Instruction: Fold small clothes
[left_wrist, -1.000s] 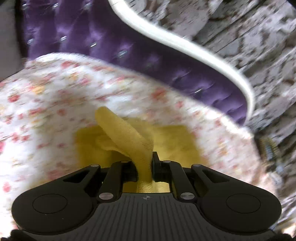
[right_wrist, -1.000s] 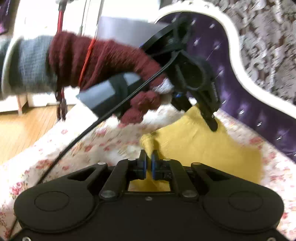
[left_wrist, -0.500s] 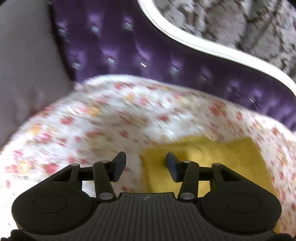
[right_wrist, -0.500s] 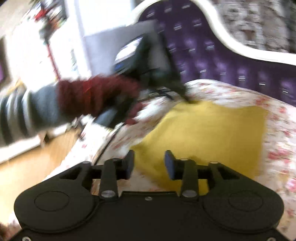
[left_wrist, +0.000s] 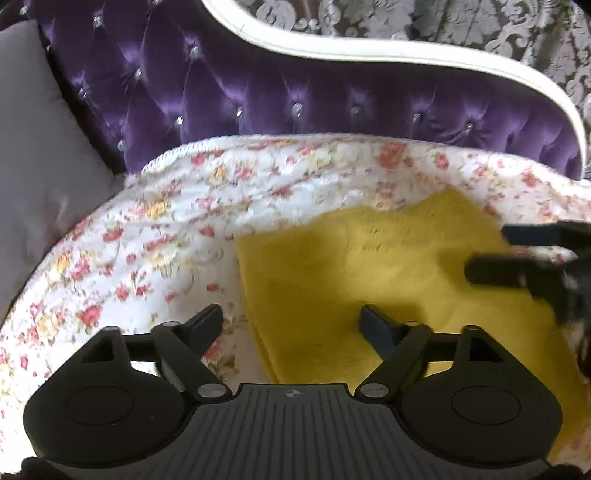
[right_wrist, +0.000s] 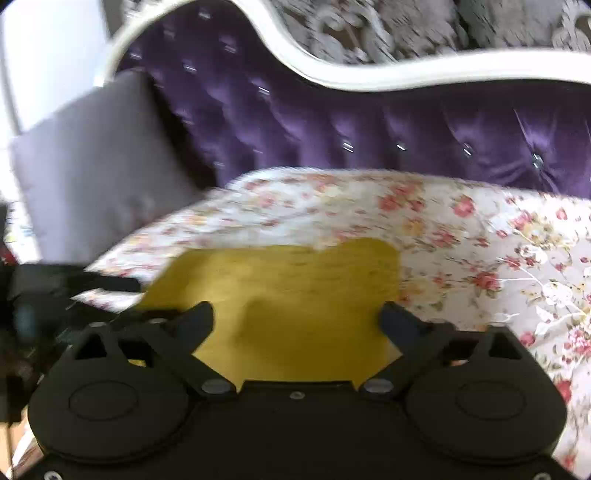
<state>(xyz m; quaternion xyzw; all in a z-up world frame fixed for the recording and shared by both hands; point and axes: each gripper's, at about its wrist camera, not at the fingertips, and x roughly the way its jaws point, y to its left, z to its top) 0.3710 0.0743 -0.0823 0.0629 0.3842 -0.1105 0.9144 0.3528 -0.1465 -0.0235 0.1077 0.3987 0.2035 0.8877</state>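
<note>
Yellow knit garment (left_wrist: 369, 280), flat on the floral quilt (left_wrist: 155, 236), no longer pinched anywhere. Left gripper (left_wrist: 291, 321): jaws spread wide and empty, straddling the garment's left edge, one fingertip over the quilt, the other over the yellow knit; a second earlier clamped on a raised fold of that same fabric, half a second earlier already let go. Right gripper (right_wrist: 297, 319): likewise splayed and holding nothing, poised above the near part of the cloth (right_wrist: 288, 288); a second ago closed tight on a corner. Visible also at the right of the left wrist view as a dark blurred shape (left_wrist: 517, 258) over the garment's far side. Fabric now seen as a tidy rectangle, with layered edges showing along its left side, where a second before it stood bunched and lifted. Judged from that: one fold just laid down and released, with both tools free for the next grasp. Further out, quilt spread under everything, then the tufted purple headboard (left_wrist: 295, 92) with its white trim, and a grey pillow (right_wrist: 99, 162) leaning at the left.
</note>
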